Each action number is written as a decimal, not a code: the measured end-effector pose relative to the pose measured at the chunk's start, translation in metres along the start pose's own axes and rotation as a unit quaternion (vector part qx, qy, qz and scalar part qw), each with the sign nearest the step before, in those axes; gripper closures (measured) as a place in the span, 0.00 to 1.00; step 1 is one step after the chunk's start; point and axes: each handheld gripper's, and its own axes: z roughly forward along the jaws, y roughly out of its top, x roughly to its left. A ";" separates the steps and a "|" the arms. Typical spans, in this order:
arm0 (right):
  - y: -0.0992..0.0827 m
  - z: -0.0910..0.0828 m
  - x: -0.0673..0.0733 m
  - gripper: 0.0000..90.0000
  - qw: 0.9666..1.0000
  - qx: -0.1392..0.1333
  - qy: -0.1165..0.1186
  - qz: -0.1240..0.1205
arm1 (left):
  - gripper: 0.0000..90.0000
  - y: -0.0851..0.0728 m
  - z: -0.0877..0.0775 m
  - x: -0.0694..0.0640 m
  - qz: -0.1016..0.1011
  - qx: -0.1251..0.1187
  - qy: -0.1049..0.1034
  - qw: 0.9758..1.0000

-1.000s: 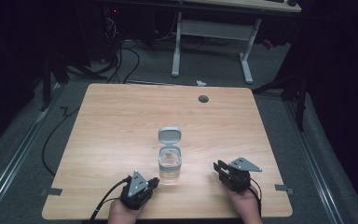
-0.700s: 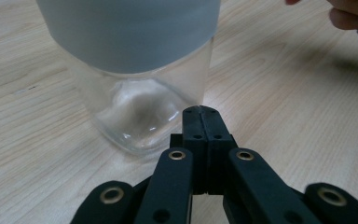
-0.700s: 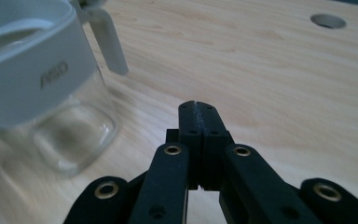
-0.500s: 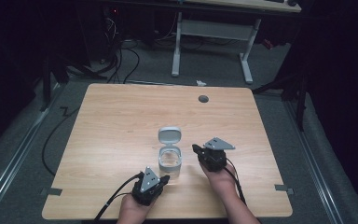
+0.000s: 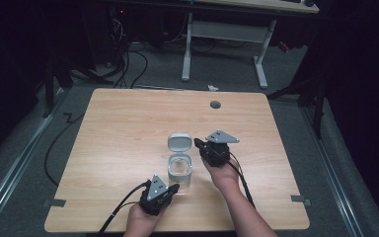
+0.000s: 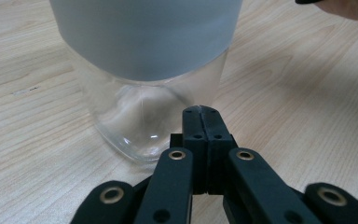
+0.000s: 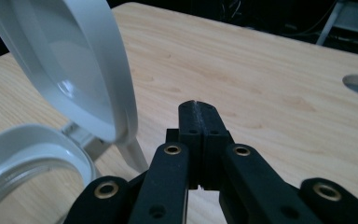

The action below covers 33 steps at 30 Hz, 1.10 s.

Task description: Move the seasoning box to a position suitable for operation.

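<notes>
Landmark: jar (image 5: 180,169), a clear square container with a grey rim, standing upright on the table (image 5: 128,128), a little toward the person from the table's middle.

Left gripper (image 5: 170,189): just beside the jar, on the person's side and slightly left of it, held low over the wood in the left hand (image 5: 143,222). In the left gripper view its two black jaws are pressed together with nothing between them, and the tips sit right at the jar's clear base (image 6: 135,126); I cannot tell whether they touch the glass.

Jar: its mouth is uncovered; the grey band shows around the top (image 6: 144,37) and the wall below it is see-through.

Lid (image 5: 179,142): grey-rimmed with a clear panel, hinged to the far side of the jar and tipped back, standing nearly upright in the right gripper view (image 7: 70,70).

Right gripper (image 5: 198,144): just right of the lid, beyond and right of the jar, held in the right hand (image 5: 223,173). Its jaws are pressed together, holding nothing, tips close beside the lid's edge.

Hole (image 5: 215,104): a round grommet in the tabletop, well beyond the jar and to its right.
</notes>
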 end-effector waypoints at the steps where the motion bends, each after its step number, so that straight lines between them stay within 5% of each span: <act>1: 0.005 0.000 0.002 1.00 1.000 -0.005 0.001 -0.001 | 1.00 0.000 0.000 0.000 -0.002 0.000 0.001 1.000; 17: 0.013 -0.008 0.014 1.00 0.999 -0.022 0.022 -0.017 | 1.00 0.000 -0.001 0.000 -0.003 -0.001 0.001 1.000; 33: -0.008 -0.028 0.028 0.99 0.999 -0.030 0.029 -0.029 | 1.00 0.000 -0.001 0.000 -0.001 0.000 -0.004 1.000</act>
